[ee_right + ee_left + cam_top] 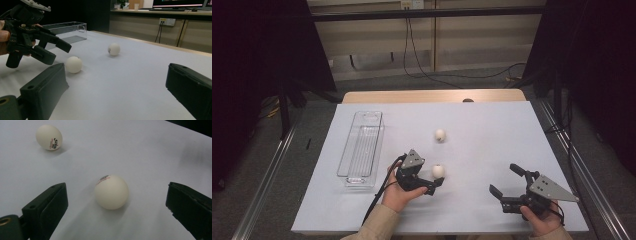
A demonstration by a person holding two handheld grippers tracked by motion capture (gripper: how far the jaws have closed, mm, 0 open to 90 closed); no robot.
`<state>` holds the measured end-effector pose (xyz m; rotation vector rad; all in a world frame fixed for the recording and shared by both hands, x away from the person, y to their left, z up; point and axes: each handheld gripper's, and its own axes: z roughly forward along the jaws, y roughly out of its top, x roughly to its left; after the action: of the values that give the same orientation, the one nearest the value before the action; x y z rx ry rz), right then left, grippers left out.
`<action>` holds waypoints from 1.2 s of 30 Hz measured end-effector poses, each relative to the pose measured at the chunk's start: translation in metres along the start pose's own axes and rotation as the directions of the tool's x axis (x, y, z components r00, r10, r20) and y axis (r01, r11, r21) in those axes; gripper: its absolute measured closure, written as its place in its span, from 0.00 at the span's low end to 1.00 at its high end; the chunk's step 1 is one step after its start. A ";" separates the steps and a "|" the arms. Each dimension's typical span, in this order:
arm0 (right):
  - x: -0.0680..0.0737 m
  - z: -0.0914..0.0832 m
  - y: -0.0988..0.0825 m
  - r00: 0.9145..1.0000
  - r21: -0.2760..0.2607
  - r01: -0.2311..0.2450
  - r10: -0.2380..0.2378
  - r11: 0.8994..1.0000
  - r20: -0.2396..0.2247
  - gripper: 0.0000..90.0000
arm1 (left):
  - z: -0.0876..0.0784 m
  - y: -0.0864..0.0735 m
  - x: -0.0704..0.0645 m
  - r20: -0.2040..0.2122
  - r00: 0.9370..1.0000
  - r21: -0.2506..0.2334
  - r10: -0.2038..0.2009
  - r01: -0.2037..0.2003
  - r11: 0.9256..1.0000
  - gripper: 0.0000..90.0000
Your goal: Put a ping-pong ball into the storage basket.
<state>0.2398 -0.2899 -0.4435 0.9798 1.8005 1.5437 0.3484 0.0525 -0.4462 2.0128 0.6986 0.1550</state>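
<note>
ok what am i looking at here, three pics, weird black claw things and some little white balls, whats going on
A person sits at a table holding a tool in each hand: the left hand-held gripper and the right hand-held gripper, each with two black jaws.

The high view looks down from above. The other two pictures come from cameras riding on each gripper, looking along its jaws.

On the white table lie a near ball, a far ball and a clear plastic tray. Nothing is held: the left jaws stand open around the near ball, not touching it.
</note>
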 end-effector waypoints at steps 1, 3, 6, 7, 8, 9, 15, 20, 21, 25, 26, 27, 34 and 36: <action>0.000 0.000 0.000 1.000 0.000 0.001 -0.001 1.000 0.001 0.03 | 0.000 0.000 0.000 -0.001 1.000 0.000 0.000 0.000 1.000 0.04; 0.000 0.000 0.000 1.000 0.000 0.001 -0.001 1.000 0.001 0.03 | 0.001 0.000 0.000 -0.003 1.000 -0.001 0.002 -0.002 1.000 0.05; 0.000 0.000 0.000 1.000 0.001 0.000 0.000 1.000 0.001 0.03 | 0.002 0.000 0.000 -0.002 1.000 0.004 0.003 -0.003 1.000 0.05; 0.000 0.000 0.000 1.000 0.002 -0.001 0.001 1.000 0.001 0.03 | 0.002 0.000 0.000 -0.003 1.000 0.006 0.004 -0.004 1.000 0.05; 0.000 0.000 0.000 1.000 0.001 0.000 0.000 1.000 0.001 0.03 | 0.003 0.000 0.000 -0.005 1.000 0.006 0.004 -0.004 1.000 0.05; 0.000 0.000 0.000 1.000 0.002 -0.001 0.001 1.000 0.001 0.03 | 0.003 0.000 0.000 -0.007 1.000 0.006 -0.004 0.004 1.000 0.06; 0.000 0.000 0.000 1.000 0.002 0.000 0.000 1.000 0.000 0.03 | 0.004 0.000 0.000 -0.007 1.000 0.013 0.002 -0.002 1.000 0.08; 0.000 0.000 0.000 1.000 0.001 0.000 0.000 1.000 0.001 0.03 | 0.005 0.000 0.000 -0.012 1.000 0.018 0.005 -0.005 1.000 0.10; 0.000 0.000 0.000 1.000 0.001 0.000 0.000 1.000 0.001 0.03 | 0.006 0.001 0.000 -0.014 1.000 0.023 0.007 -0.006 1.000 0.10; 0.000 0.000 0.000 1.000 0.001 0.000 0.000 1.000 0.001 0.03 | 0.007 0.001 0.000 -0.017 1.000 0.034 0.012 -0.011 0.999 0.14; 0.000 0.000 0.000 1.000 0.001 0.000 0.000 1.000 0.001 0.03 | 0.007 0.001 0.000 -0.017 1.000 0.034 0.012 -0.011 0.999 0.15; 0.000 0.000 0.000 1.000 0.002 -0.001 0.001 1.000 0.001 0.03 | 0.008 0.002 0.000 -0.018 1.000 0.038 0.012 -0.011 0.999 0.15; -0.001 0.000 0.000 1.000 0.001 0.000 0.000 1.000 0.001 0.03 | 0.011 0.002 0.000 -0.023 1.000 0.060 0.020 -0.019 0.998 0.18; 0.000 0.000 0.000 1.000 0.001 0.000 0.000 1.000 0.001 0.03 | 0.011 0.002 0.000 -0.027 1.000 0.061 0.016 -0.014 0.998 0.19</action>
<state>0.2401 -0.2902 -0.4437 0.9805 1.8013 1.5423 0.3535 0.0430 -0.4506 2.0773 0.7134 0.1724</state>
